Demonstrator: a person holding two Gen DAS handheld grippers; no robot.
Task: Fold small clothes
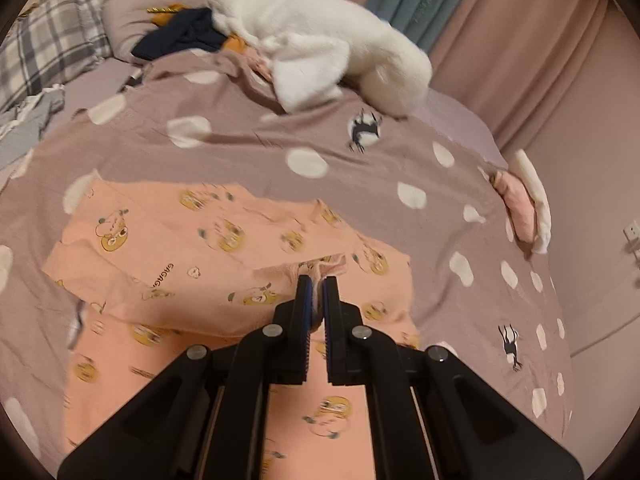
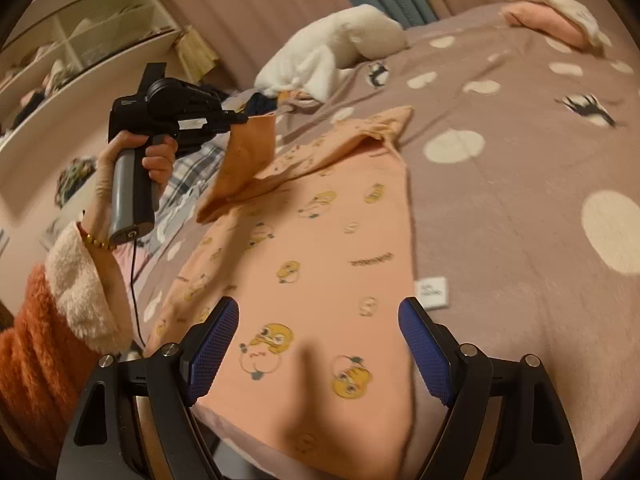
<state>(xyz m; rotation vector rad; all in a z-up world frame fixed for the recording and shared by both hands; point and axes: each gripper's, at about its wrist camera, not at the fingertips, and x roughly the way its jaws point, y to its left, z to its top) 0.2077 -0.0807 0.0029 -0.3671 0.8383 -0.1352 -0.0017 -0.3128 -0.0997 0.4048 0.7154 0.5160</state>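
Peach garment [image 2: 320,264] printed with yellow cartoon figures, lying mostly flat on a bed under a mauve spotted duvet cover [image 2: 520,208]. In the right wrist view its long axis runs from the near edge, between the fingers of the right gripper [image 2: 319,344], away toward the white plush toy [image 2: 332,52] at the far side; its right-hand edge is straight, with a small white label [image 2: 432,292] lying against it on the duvet.

The left gripper [image 1: 316,300] is clenched on a pinch of the peach fabric, bunched between its blue pads. The right wrist view shows that gripper held up in the person's left hand [image 2: 136,160], lifting one far-left corner or sleeve clear of the bed so that it hangs as a limp flap. The right gripper is released, jaws spread wide just above the near part of the garment, gripping nothing.

Handling, as judged: light, soft knit with no stiffness. It should drape and crease wherever lifted and may slide on the duvet. Hold is best taken at edges, corners or sleeve ends, with a second hold to keep the body flat.
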